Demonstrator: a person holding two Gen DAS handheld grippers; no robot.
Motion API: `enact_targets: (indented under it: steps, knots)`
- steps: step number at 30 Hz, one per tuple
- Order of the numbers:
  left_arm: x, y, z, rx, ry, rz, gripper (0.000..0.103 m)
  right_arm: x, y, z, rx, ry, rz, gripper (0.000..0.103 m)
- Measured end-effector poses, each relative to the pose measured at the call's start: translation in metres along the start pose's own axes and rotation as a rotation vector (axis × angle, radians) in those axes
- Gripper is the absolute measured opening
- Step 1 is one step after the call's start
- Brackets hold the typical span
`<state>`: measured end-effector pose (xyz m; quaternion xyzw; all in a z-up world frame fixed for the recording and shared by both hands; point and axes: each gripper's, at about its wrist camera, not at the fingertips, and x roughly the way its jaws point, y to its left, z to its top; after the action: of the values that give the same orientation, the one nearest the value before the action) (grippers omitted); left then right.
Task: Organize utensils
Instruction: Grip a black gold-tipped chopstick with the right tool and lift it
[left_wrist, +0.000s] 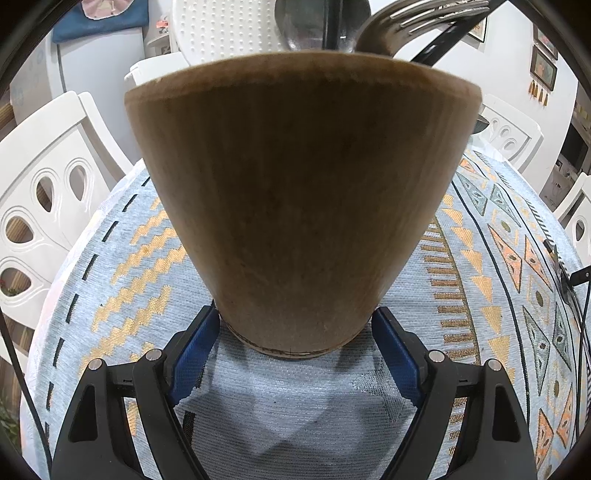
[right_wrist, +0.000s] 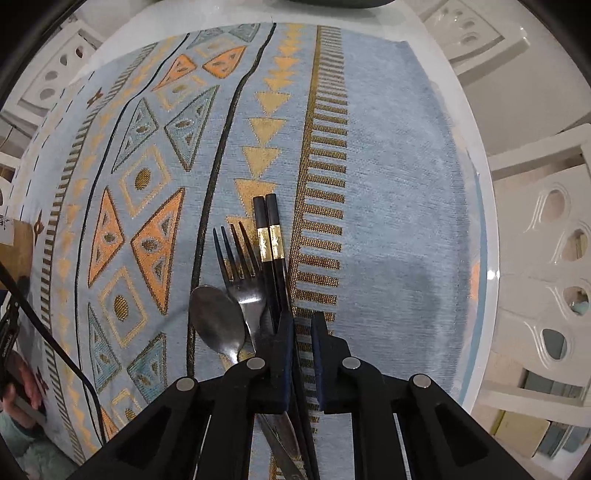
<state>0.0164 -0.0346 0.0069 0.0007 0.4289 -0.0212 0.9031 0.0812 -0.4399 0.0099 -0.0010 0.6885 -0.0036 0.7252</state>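
My left gripper (left_wrist: 295, 332) clamps base of wooden cup (left_wrist: 299, 206); rigid, steady. My right gripper (right_wrist: 303, 332) nearly shut, whether it pinches chopsticks (right_wrist: 271, 254) unclear. Spoon (right_wrist: 216, 317), fork (right_wrist: 240, 266) alongside on tablecloth (right_wrist: 388, 184). Thin, stiff, slick; best gripped mid-handle, I judge.
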Motion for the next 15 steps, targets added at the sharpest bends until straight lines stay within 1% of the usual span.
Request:
enact_targets:
  steps: [3, 6, 7, 10, 11, 13, 15]
  knots:
    - [0.000, 0.001, 0.001, -0.001, 0.001, -0.001, 0.084, 0.001, -0.010, 0.005, 0.030, 0.006, 0.048, 0.009]
    - [0.000, 0.001, 0.001, -0.001, 0.001, -0.001, 0.084, 0.001, -0.021, 0.013, 0.072, -0.020, 0.131, 0.010]
    - [0.000, 0.001, 0.001, -0.001, 0.002, -0.001, 0.084, 0.001, -0.023, 0.015, 0.076, -0.025, 0.141, 0.011]
    - [0.000, 0.001, 0.001, -0.001, 0.002, -0.001, 0.084, 0.009, -0.020, 0.020, 0.053, -0.002, 0.125, 0.017]
    - [0.000, 0.002, 0.001, -0.002, 0.002, -0.002, 0.085, 0.008, -0.017, 0.020, 0.038, -0.018, 0.115, 0.017]
    - [0.001, 0.003, 0.001, -0.002, 0.003, -0.002, 0.085, 0.007, -0.013, 0.023, 0.018, -0.018, 0.092, 0.017]
    - [0.001, 0.003, 0.001, -0.002, 0.004, -0.002, 0.085, 0.007, -0.016, 0.023, 0.035, -0.014, 0.111, 0.017]
